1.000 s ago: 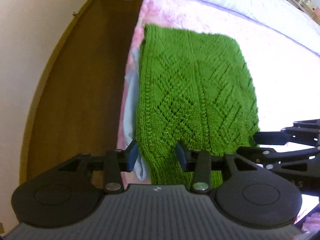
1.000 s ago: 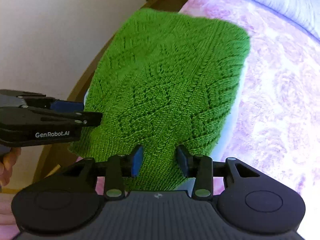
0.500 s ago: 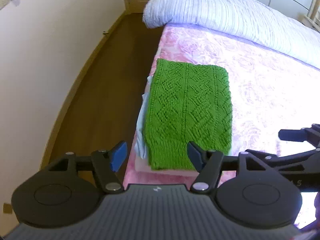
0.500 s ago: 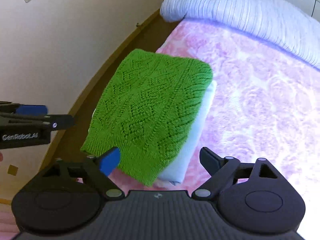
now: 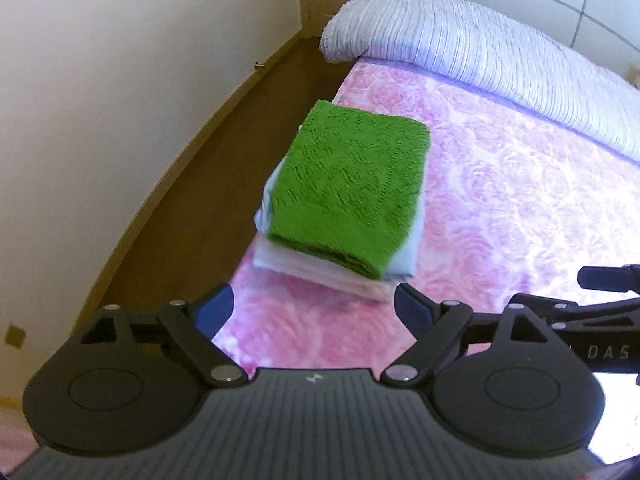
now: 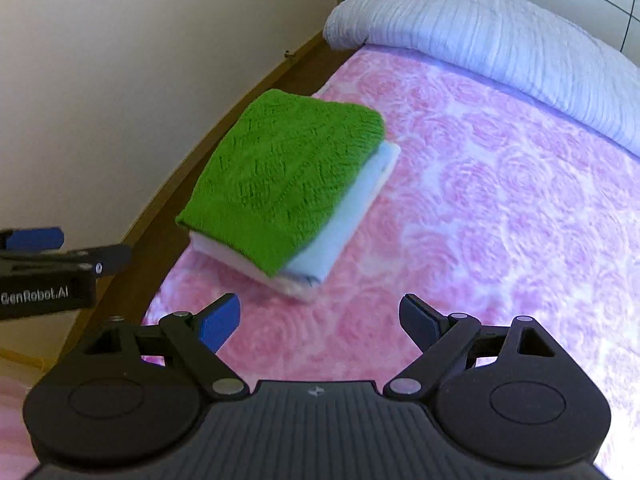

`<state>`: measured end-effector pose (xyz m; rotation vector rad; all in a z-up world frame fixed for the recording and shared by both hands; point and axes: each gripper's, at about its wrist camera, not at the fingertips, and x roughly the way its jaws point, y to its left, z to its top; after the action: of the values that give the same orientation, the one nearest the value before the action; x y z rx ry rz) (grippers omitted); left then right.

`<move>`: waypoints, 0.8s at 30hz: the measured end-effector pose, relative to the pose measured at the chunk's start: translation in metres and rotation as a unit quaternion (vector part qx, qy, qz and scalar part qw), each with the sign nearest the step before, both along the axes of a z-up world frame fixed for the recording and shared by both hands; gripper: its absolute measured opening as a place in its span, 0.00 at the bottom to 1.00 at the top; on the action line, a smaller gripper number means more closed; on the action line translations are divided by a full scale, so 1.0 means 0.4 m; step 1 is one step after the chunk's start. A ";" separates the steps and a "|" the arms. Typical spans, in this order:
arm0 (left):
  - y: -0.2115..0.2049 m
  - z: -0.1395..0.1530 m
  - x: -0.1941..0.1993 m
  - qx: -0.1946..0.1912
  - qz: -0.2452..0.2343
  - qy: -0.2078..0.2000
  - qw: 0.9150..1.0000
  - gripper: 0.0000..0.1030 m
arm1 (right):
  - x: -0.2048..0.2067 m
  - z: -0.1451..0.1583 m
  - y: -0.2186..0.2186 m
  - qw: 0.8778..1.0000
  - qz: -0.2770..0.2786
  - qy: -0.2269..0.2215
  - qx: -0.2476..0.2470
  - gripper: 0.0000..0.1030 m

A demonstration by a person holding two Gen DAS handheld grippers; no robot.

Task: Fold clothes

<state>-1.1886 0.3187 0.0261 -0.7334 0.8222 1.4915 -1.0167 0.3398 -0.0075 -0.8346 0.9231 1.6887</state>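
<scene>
**A:** Looking through the left wrist camera, the left gripper has just been opening and its jaws stand spread with nothing between them. The green knit sweater lies folded on top of a pale blue garment and a white one, right at the edge of the bed.

**B:** That edge worries me. The stack's left side seems to overhang toward the wooden floor, so a nudge could tip it off.

**A:** From the right wrist camera, the right gripper is also spread wide and empty, its jaws having just been opening. The sweater sits skewed on the blue piece, which shows along one side.

**B:** So the pile is uneven, and the thick knit could slide or spring open. The left gripper hangs close beside the right one, so a careless sweep might clip the stack.
</scene>
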 end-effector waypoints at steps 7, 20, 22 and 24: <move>-0.162 0.031 0.062 0.052 0.061 0.011 0.997 0.99 | 0.086 0.063 -0.087 1.000 0.022 -0.006 0.019 0.87; -0.271 0.062 0.103 0.055 0.089 0.000 0.995 0.99 | 0.128 0.109 -0.148 0.996 0.055 -0.047 0.060 0.87; -0.263 0.060 0.100 0.051 0.091 -0.002 0.995 0.99 | 0.128 0.114 -0.148 0.996 0.055 -0.039 0.061 0.87; -0.249 0.055 0.096 0.046 0.090 -0.004 0.995 0.99 | 0.129 0.118 -0.143 0.997 0.054 -0.030 0.053 0.87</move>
<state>-1.1503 0.2191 0.0479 -0.7599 0.6902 1.6756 -0.9652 0.2828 0.0396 -0.8713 0.7519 1.7805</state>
